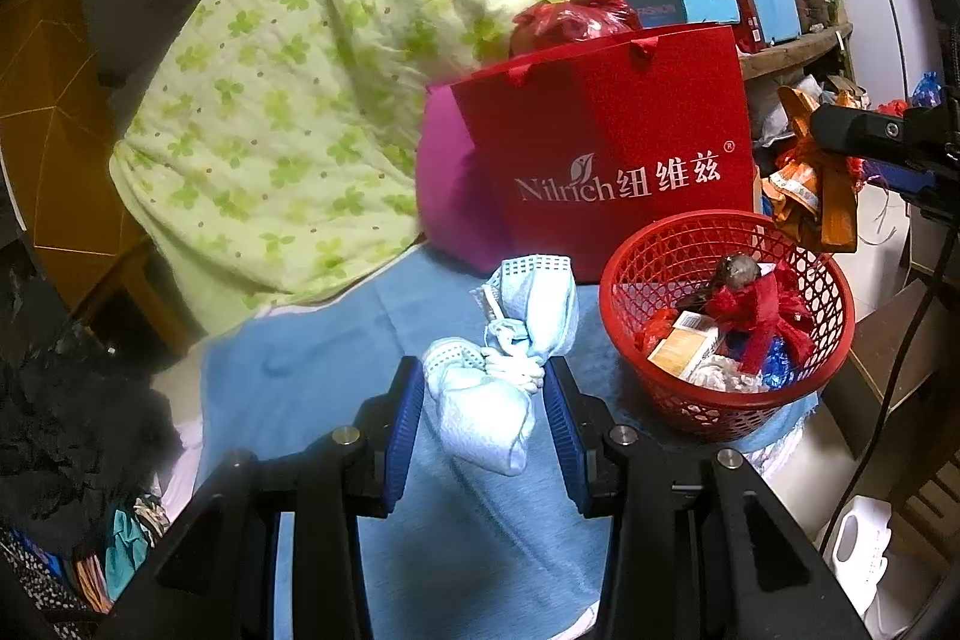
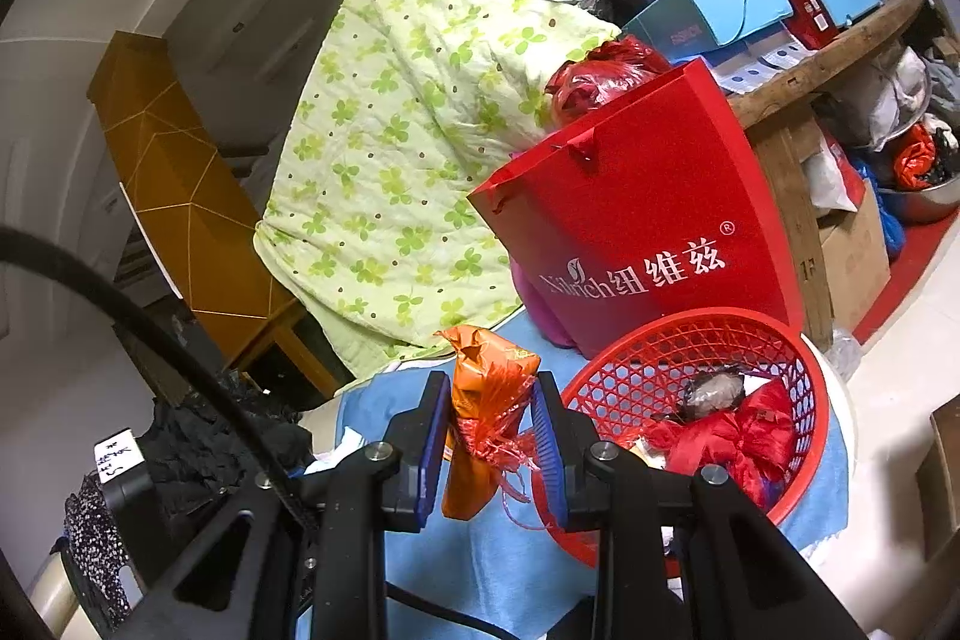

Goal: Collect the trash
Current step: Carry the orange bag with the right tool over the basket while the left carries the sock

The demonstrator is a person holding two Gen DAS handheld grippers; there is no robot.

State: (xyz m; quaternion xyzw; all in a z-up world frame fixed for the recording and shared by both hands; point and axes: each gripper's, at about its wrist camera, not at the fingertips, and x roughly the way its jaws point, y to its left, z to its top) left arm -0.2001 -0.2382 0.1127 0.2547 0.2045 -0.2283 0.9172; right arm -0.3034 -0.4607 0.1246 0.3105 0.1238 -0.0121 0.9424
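Left gripper (image 1: 486, 388) clamps a knotted pale-blue face mask bundle (image 1: 510, 340) left of the round red plastic mesh basket (image 1: 729, 412), probably ready to drop in. Right gripper (image 2: 492, 436) pinches a crumpled orange plastic wrapper (image 2: 486, 400) just left of that basket's rim, likely for the same drop.

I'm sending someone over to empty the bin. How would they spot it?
Find the tall red paper gift bag with white lettering on the blue-covered surface. In front of it stands a round red plastic lattice basket holding wrappers, the only open-weave container there.
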